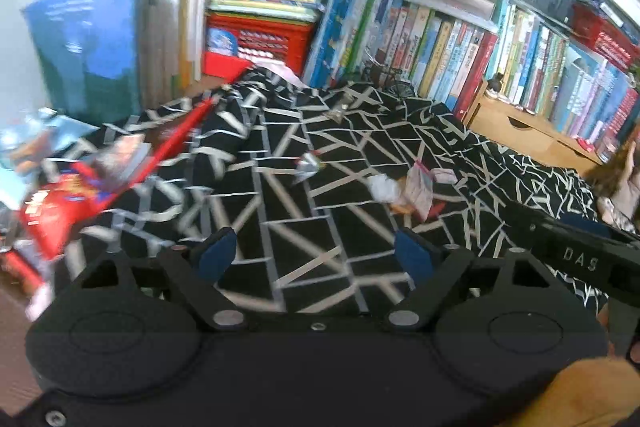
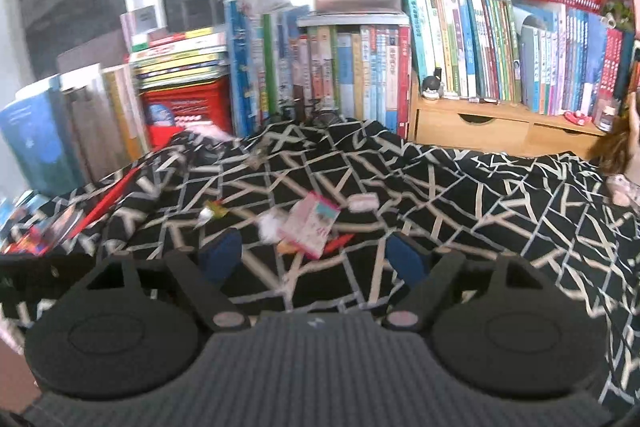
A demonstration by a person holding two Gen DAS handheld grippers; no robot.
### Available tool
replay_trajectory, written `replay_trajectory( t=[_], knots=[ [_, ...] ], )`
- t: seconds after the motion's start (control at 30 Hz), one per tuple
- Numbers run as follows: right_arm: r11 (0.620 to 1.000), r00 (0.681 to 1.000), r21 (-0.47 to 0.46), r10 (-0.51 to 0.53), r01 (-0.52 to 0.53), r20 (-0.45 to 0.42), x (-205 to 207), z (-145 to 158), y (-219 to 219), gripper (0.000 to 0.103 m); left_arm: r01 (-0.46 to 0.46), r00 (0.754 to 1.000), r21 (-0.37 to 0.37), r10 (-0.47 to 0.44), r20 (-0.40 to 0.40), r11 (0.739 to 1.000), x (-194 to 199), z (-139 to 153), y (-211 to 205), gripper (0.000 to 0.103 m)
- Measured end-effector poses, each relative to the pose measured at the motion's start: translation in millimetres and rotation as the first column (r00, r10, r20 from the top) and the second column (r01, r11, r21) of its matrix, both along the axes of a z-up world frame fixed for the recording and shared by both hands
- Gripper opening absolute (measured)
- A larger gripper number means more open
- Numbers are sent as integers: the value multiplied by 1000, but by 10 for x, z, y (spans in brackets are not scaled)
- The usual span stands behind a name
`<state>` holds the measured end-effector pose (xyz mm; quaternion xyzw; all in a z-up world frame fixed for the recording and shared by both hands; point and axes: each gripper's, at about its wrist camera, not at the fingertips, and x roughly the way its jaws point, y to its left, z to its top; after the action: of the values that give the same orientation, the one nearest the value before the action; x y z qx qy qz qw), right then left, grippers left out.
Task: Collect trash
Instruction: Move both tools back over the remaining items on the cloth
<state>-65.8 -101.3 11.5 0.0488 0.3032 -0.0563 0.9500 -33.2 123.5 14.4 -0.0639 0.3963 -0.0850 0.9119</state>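
Across the middle of both views spreads a black cloth (image 1: 320, 155) with an irregular pale line pattern, draped in soft folds over the tabletop. Near the centre of the left wrist view lies the trash: a crumpled silvery wrapper (image 1: 307, 165), a wad of white paper (image 1: 381, 187), and a flat pinkish packet (image 1: 420, 187) with a red scrap at its lower edge. In the right wrist view the same litter sits just above the tongs, the packet (image 2: 314, 223) rectangular and glossy, the white wad (image 2: 269, 223) touching its left side, the silvery wrapper (image 2: 210, 211) apart to the left. At lower centre, the left tongs (image 1: 316, 253) stand wide apart with blue pads and nothing between them; the right tongs (image 2: 320, 255) likewise gape empty, short of the packet. At right in the left wrist view, the black body of the other gripper is cut off by the frame edge. Along the top of each view runs a row of upright books (image 2: 460, 47); a red slatted plastic crate (image 1: 256, 41) carries a horizontal stack of thin books, though what it holds inside cannot be made out. A pale wooden drawer unit (image 2: 472, 127) supports further books. At left, red glossy booklets (image 1: 52, 211) are motion-blurred and illegible.
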Motion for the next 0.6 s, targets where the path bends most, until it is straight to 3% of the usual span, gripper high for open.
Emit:
replay_trajectory(
  t=[0.1, 0.2, 0.4, 0.6],
  knots=[
    [1000, 1000, 4, 10, -10, -19, 350, -125, -223, 88, 10, 998, 19, -8, -57, 1000, 376, -174, -309, 67],
    [999, 998, 50, 12, -9, -57, 665, -278, -420, 86, 9, 997, 20, -7, -78, 1000, 661, -326, -555, 64],
    [994, 994, 110, 34, -22, -104, 1089, -536, -660, 85, -5, 989, 30, 10, -144, 1000, 1174, -633, -928, 47],
    [983, 988, 183, 42, -15, -148, 1375, -741, -859, 83, 5, 980, 28, 1, -200, 1000, 1586, -938, -1189, 45]
  ],
)
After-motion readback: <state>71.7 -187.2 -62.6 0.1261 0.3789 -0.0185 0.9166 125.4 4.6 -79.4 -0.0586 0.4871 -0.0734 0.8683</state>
